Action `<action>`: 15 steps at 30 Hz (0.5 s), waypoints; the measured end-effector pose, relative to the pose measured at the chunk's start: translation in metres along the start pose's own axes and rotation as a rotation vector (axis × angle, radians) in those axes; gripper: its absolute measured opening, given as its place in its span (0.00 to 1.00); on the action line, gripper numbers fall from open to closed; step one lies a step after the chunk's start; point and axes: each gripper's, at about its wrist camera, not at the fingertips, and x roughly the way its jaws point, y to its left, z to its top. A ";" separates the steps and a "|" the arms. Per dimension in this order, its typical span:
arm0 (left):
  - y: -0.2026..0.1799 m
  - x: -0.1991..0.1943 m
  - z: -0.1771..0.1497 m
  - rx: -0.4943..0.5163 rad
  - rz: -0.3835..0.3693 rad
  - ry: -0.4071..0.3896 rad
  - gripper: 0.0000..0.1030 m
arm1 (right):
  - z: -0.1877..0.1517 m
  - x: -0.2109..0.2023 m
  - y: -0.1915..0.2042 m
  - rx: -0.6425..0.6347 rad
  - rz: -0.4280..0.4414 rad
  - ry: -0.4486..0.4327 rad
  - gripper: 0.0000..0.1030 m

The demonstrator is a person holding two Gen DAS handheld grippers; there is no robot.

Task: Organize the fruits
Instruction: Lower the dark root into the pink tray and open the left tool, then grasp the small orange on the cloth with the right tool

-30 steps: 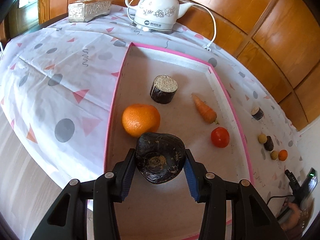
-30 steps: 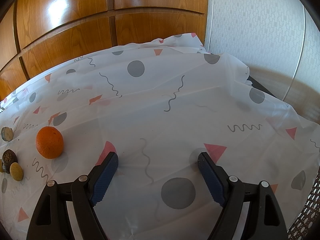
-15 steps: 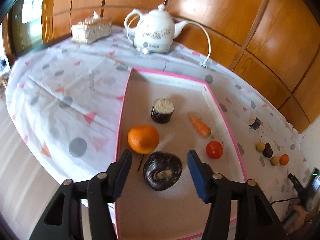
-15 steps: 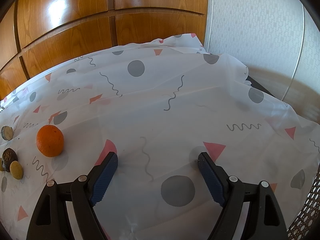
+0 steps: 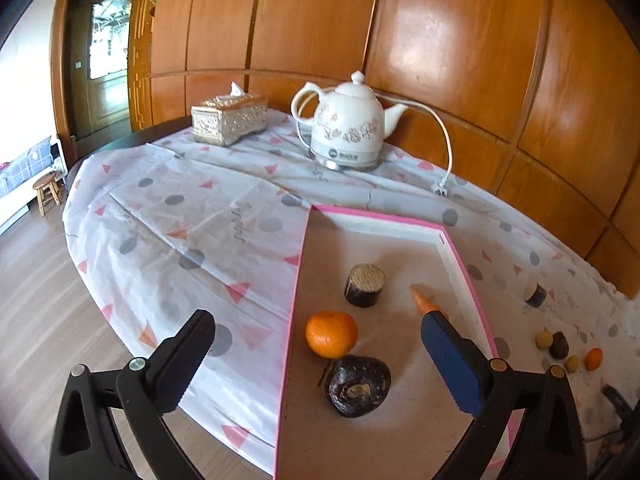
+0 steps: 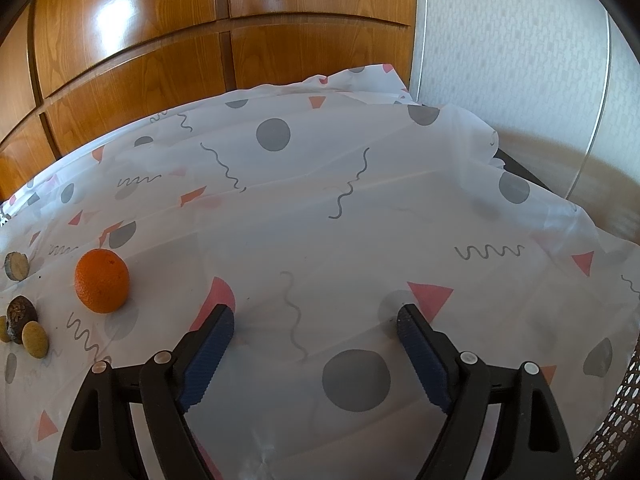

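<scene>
My left gripper (image 5: 316,340) jaws just opened wide, empty; dark fruit (image 5: 359,385) free at 6 o'clock. Right gripper (image 6: 314,322) apart, empty. Only left view shows tray (image 5: 380,222).

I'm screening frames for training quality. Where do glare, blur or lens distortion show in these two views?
Left wrist view: glare on the wood panels, the floor smeared, panel lines bowed. Right wrist view: a bright reflection on the wood wall, sharp tablecloth, dark corner vignetting.

In the tray (image 5: 294,300) — orange (image 5: 331,334) behind dark fruit (image 5: 359,385), stump (image 5: 365,285) farther back
</scene>
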 end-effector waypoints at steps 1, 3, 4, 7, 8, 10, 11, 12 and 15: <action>0.000 -0.004 0.002 0.001 0.008 -0.026 1.00 | 0.000 0.000 0.001 0.000 -0.001 0.000 0.84; 0.000 -0.012 0.005 0.003 0.017 -0.076 1.00 | 0.000 0.000 0.001 0.000 0.001 0.002 0.84; -0.001 -0.015 0.007 0.008 0.023 -0.099 1.00 | 0.000 0.000 0.001 0.001 0.002 0.002 0.84; -0.004 -0.019 0.009 0.026 0.040 -0.132 1.00 | -0.001 -0.001 0.000 0.005 0.006 -0.001 0.84; -0.005 -0.019 0.008 0.033 0.036 -0.128 1.00 | -0.001 -0.001 0.001 0.004 0.005 -0.002 0.84; -0.008 -0.014 0.007 0.052 0.008 -0.095 1.00 | -0.002 -0.001 0.002 0.003 0.004 -0.003 0.84; -0.010 -0.011 0.006 0.059 -0.005 -0.071 1.00 | -0.002 -0.001 0.002 0.002 0.004 -0.003 0.84; -0.011 -0.008 0.005 0.062 -0.013 -0.053 1.00 | -0.002 -0.001 0.002 0.002 0.004 -0.004 0.84; -0.010 -0.002 0.002 0.038 -0.065 -0.010 1.00 | -0.002 -0.001 0.002 0.003 0.004 -0.004 0.84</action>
